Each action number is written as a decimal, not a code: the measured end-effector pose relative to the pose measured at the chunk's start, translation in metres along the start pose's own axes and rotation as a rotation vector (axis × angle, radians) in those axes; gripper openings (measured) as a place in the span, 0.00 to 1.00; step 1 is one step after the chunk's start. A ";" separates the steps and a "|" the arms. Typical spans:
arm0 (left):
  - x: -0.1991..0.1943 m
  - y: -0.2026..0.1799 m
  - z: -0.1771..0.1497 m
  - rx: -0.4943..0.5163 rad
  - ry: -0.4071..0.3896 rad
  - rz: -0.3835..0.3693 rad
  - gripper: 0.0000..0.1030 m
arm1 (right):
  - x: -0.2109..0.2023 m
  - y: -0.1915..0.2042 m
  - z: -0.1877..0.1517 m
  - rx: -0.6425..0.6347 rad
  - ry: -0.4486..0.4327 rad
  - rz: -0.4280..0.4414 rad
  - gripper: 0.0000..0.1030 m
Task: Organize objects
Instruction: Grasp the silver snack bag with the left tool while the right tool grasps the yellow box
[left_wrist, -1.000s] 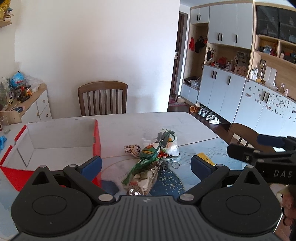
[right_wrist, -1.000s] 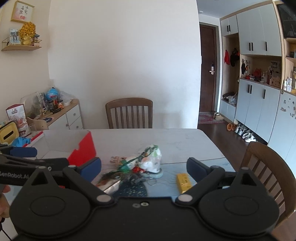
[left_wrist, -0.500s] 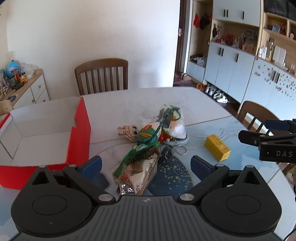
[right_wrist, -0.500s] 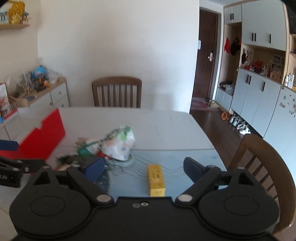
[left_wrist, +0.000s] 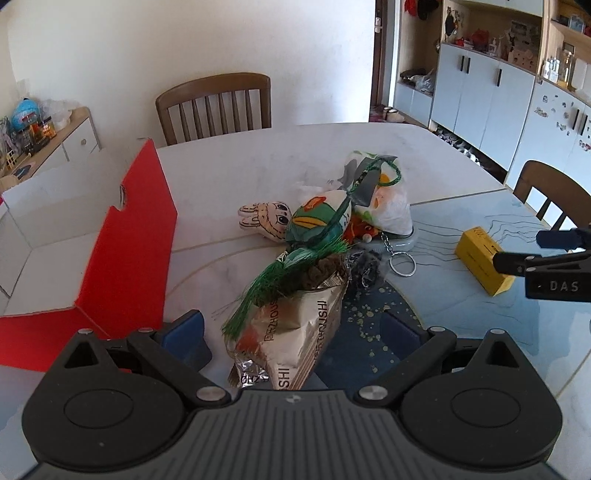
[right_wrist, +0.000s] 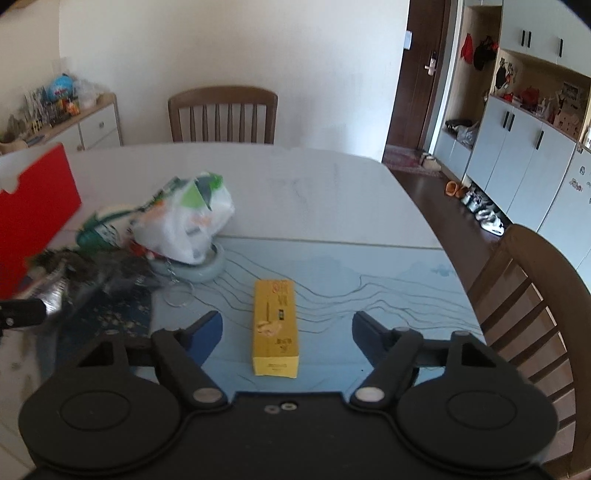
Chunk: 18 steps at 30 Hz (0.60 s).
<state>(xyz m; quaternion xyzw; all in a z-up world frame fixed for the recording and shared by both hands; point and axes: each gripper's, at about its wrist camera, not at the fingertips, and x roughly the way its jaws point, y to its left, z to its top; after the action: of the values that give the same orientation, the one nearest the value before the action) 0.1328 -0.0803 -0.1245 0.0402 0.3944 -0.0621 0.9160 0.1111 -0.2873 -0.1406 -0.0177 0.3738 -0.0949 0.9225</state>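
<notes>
My left gripper (left_wrist: 291, 332) is open low over the table, straddling a crumpled snack bag (left_wrist: 306, 332) without touching it. On the bag lies a green tassel (left_wrist: 266, 291). Behind it are a rabbit plush (left_wrist: 264, 219), a green duck pouch (left_wrist: 317, 218), a white plastic bag (left_wrist: 388, 199) and a key ring (left_wrist: 402, 264). An open red box (left_wrist: 129, 251) with a white inside stands at the left. My right gripper (right_wrist: 287, 325) has its jaws closing around a yellow carton (right_wrist: 275, 325), with a gap on both sides.
The white table (left_wrist: 258, 155) has a blue patterned mat (right_wrist: 369, 269) at the near side. One wooden chair (left_wrist: 214, 107) stands at the far side and another (right_wrist: 535, 314) at the right edge. A sideboard (right_wrist: 92, 122) and cabinets (right_wrist: 535, 155) line the walls.
Both grippers have come down and forward toward the table. The snack bag now lies between the left fingers and the yellow carton between the right ones, whose jaws have narrowed.
</notes>
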 end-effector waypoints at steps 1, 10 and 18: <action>0.002 0.000 0.000 -0.002 0.006 -0.001 0.96 | 0.005 -0.001 0.000 0.001 0.009 0.003 0.72; 0.013 -0.008 0.001 0.218 0.034 -0.256 0.82 | 0.034 -0.009 -0.004 0.038 0.084 0.035 0.58; 0.014 -0.008 0.000 0.230 0.038 -0.225 0.58 | 0.041 -0.006 -0.003 0.037 0.106 0.051 0.46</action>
<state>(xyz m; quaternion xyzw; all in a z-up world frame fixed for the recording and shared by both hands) 0.1415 -0.0892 -0.1351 0.1017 0.4039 -0.2083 0.8850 0.1368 -0.3012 -0.1705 0.0139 0.4208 -0.0793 0.9036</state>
